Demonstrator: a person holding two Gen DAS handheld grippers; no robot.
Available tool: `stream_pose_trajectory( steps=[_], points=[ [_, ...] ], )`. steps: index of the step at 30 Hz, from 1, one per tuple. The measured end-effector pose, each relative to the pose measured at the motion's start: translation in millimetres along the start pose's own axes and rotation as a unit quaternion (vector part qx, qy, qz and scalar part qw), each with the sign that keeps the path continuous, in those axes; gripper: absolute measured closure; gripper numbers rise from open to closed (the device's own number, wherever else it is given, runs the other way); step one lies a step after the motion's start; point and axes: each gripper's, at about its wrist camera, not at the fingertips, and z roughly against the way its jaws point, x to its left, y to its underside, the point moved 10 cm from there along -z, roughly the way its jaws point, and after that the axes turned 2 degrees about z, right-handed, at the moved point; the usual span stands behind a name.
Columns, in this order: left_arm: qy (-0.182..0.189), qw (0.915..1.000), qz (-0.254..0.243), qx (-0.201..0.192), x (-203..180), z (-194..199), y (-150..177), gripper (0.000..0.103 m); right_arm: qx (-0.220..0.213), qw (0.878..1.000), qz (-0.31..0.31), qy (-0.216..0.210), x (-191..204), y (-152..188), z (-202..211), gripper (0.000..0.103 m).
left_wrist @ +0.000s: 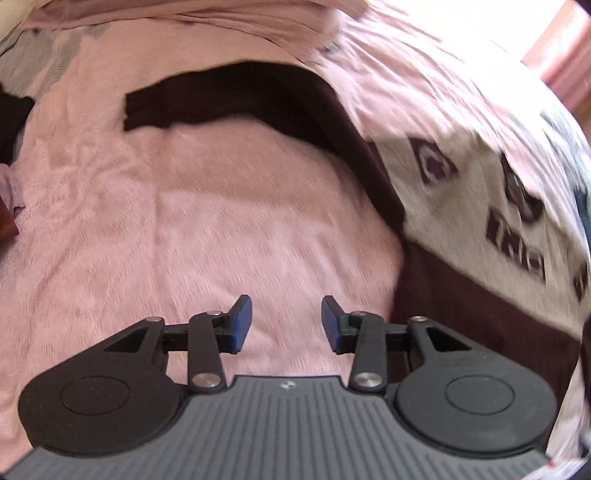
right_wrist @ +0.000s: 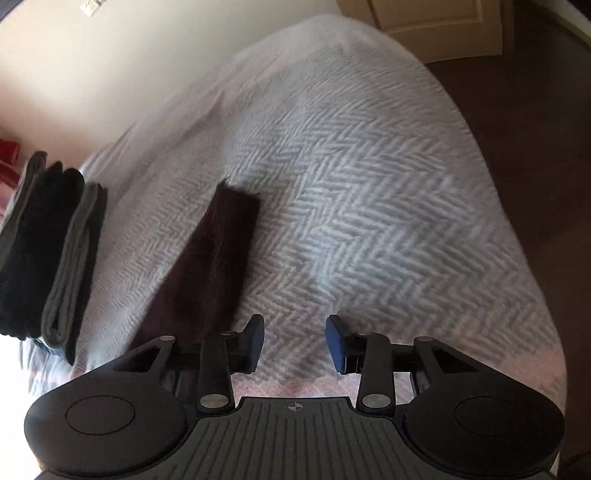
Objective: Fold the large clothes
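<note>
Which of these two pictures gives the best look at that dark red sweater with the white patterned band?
The left wrist view. It shows the sweater spread on the bedspread, with one long sleeve, the white patterned band and the maroon body. The right wrist view shows only what looks like a dark sleeve lying beside folded clothes.

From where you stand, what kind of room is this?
Most likely a bedroom. A wide bed covered by a herringbone blanket fills both views, a stack of folded clothes sits at its edge, a maroon and white sweater lies spread out, and a door stands beyond dark flooring.
</note>
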Motion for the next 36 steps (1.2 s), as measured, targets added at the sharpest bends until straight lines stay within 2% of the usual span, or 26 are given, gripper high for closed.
stream_pose_trajectory(
  steps=[2, 4, 7, 10, 13, 15, 16, 17, 19, 21, 24, 26, 27, 29, 30, 31, 33, 34, 36],
  points=[
    [0.006, 0.9994, 0.028, -0.02, 14, -4, -21, 0.062, 0.014, 0.999, 0.033, 0.009, 4, 9, 6, 0.064],
    [0.008, 0.9977, 0.056, -0.037, 28, -10, -42, 0.057, 0.021, 0.998, 0.057, 0.0, 11, 19, 12, 0.064],
    [0.02, 0.9912, 0.114, -0.065, 51, -24, -78, 0.052, 0.028, 0.996, 0.082, -0.01, 18, 36, 22, 0.064],
    [0.036, 0.9771, 0.186, -0.096, 74, -41, -113, 0.041, 0.04, 0.993, 0.107, -0.005, 22, 54, 27, 0.064],
    [0.052, 0.9589, 0.259, -0.105, 93, -67, -135, 0.041, 0.047, 0.991, 0.124, 0.002, 24, 72, 33, 0.064],
    [0.047, 0.9526, 0.286, -0.093, 103, -88, -141, 0.052, 0.048, 0.99, 0.133, 0.006, 29, 81, 37, 0.064],
    [0.045, 0.9516, 0.291, -0.087, 106, -95, -143, 0.082, 0.048, 0.989, 0.138, 0.006, 31, 86, 44, 0.064],
    [0.041, 0.953, 0.288, -0.085, 108, -99, -145, 0.101, 0.047, 0.989, 0.142, 0.007, 34, 89, 46, 0.064],
    [0.033, 0.9613, 0.249, -0.112, 109, -84, -157, 0.101, 0.045, 0.988, 0.149, 0.002, 43, 93, 51, 0.064],
    [0.02, 0.9709, 0.185, -0.151, 110, -53, -170, 0.102, 0.043, 0.987, 0.158, -0.006, 51, 96, 54, 0.064],
    [-0.013, 0.9724, 0.122, -0.198, 123, 0, -178, 0.102, 0.044, 0.984, 0.173, -0.013, 62, 103, 54, 0.064],
    [-0.031, 0.9759, 0.082, -0.2, 133, 22, -176, 0.102, 0.049, 0.982, 0.18, -0.016, 66, 111, 57, 0.064],
    [-0.053, 0.9768, 0.061, -0.198, 138, 27, -174, 0.103, 0.052, 0.982, 0.183, -0.017, 67, 115, 57, 0.064],
    [-0.125, 0.9716, -0.018, -0.2, 147, 28, -167, 0.103, 0.061, 0.98, 0.19, -0.017, 69, 127, 58, 0.064],
    [-0.133, 0.9731, -0.033, -0.185, 152, 19, -160, 0.103, 0.067, 0.979, 0.194, -0.016, 69, 133, 58, 0.064],
    [-0.135, 0.9777, -0.025, -0.159, 160, 6, -150, 0.103, 0.073, 0.977, 0.199, -0.016, 70, 139, 57, 0.064],
    [-0.124, 0.9865, 0.03, -0.103, 177, -19, -126, 0.103, 0.079, 0.974, 0.211, -0.017, 72, 148, 59, 0.064],
    [-0.109, 0.9881, 0.063, -0.089, 181, -25, -115, 0.103, 0.083, 0.973, 0.217, -0.019, 73, 152, 61, 0.064],
    [-0.066, 0.9849, 0.133, -0.089, 186, -27, -96, 0.09, 0.087, 0.969, 0.229, -0.02, 75, 155, 64, 0.064]
  ],
)
